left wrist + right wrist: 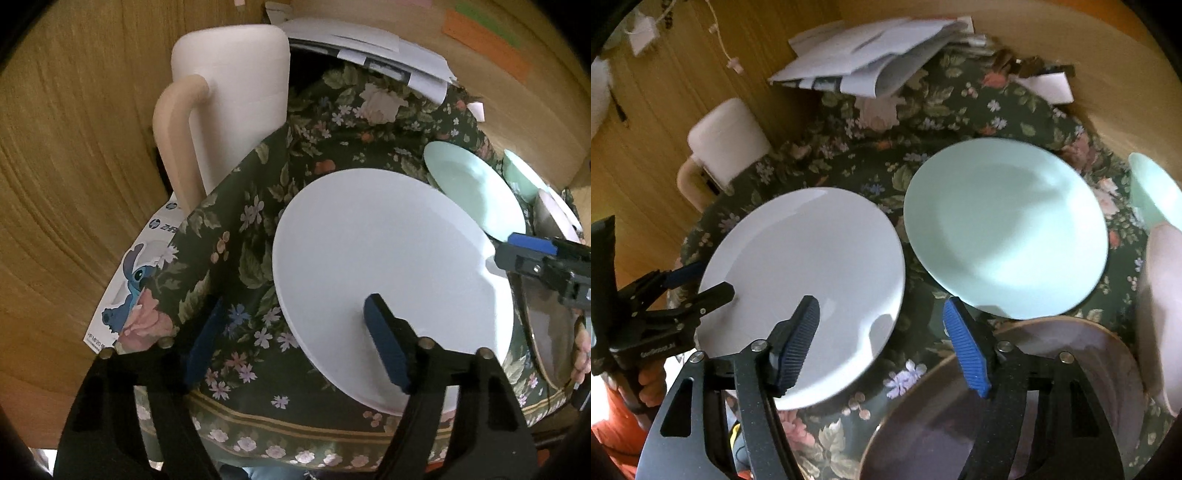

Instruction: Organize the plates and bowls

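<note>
A white plate [391,284] [805,284] lies flat on the round table's dark floral cloth [258,221]. My left gripper [295,343] is open and straddles the plate's left rim, one finger above the plate and the other over the cloth. My right gripper [882,345] is open at the same plate's right rim, its left finger above the plate. Each gripper shows in the other's view, the left gripper [698,286] and the right gripper [517,254]. A mint plate [1004,229] [476,192] lies beyond. A pinkish gold-rimmed plate [1015,387] sits under the right gripper.
A mint bowl [1156,192] and a pale pink bowl [1163,295] stand at the table's right edge. Loose papers [879,55] [369,48] lie at the far side. A white padded chair back [229,107] and a cartoon-printed box [136,288] sit left of the table.
</note>
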The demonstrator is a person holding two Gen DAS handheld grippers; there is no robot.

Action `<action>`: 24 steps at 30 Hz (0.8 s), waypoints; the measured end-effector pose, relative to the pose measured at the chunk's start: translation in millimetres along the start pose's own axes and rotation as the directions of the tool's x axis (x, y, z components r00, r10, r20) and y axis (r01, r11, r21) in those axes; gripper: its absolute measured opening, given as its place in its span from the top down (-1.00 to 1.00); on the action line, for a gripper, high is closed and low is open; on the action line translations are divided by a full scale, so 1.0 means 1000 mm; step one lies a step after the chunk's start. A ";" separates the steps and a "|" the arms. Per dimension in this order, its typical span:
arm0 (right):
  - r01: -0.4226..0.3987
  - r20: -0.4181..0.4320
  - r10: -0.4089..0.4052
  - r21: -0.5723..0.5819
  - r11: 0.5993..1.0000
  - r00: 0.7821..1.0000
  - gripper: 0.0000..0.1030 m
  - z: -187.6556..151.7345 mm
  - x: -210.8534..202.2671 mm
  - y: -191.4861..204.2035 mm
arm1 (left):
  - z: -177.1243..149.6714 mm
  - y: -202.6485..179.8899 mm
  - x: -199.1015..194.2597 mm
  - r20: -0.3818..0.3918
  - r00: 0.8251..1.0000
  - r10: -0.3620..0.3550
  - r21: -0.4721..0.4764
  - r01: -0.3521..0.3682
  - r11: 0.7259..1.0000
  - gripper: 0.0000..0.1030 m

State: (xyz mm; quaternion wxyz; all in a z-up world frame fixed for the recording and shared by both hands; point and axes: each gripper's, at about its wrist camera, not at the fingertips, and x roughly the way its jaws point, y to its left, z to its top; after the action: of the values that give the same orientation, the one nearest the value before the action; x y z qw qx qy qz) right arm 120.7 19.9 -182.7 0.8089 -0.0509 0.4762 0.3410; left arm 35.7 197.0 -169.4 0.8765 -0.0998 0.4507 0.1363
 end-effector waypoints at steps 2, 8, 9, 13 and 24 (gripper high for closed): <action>-0.003 -0.019 0.003 -0.005 1.000 1.000 0.06 0.002 0.006 0.001 | 0.000 0.002 0.003 -0.010 1.000 -0.012 -0.007 0.012 1.000 -0.30; -0.009 -0.055 0.008 -0.011 1.000 0.998 0.34 0.003 0.020 0.004 | 0.003 0.005 0.006 -0.015 0.998 -0.063 -0.021 0.063 0.998 -0.08; -0.010 -0.059 0.010 -0.012 1.000 0.998 0.36 0.003 0.021 0.004 | 0.003 0.004 0.006 -0.018 0.997 -0.076 -0.019 0.076 0.997 -0.05; -0.009 -0.072 0.009 -0.001 1.000 0.997 0.44 0.002 0.029 0.004 | 0.004 0.001 0.006 -0.031 0.993 -0.117 -0.012 0.116 0.993 0.09; 0.006 -0.062 -0.005 0.000 1.000 0.998 0.44 0.004 0.033 0.007 | 0.006 -0.003 0.008 -0.033 0.992 -0.122 -0.015 0.122 0.992 0.12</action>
State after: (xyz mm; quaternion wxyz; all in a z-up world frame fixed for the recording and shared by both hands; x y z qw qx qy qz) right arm 130.3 43.4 -205.8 0.7947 -0.0627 0.5009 0.3370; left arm 45.9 197.4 -172.7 0.8748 -0.1353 0.4577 0.0836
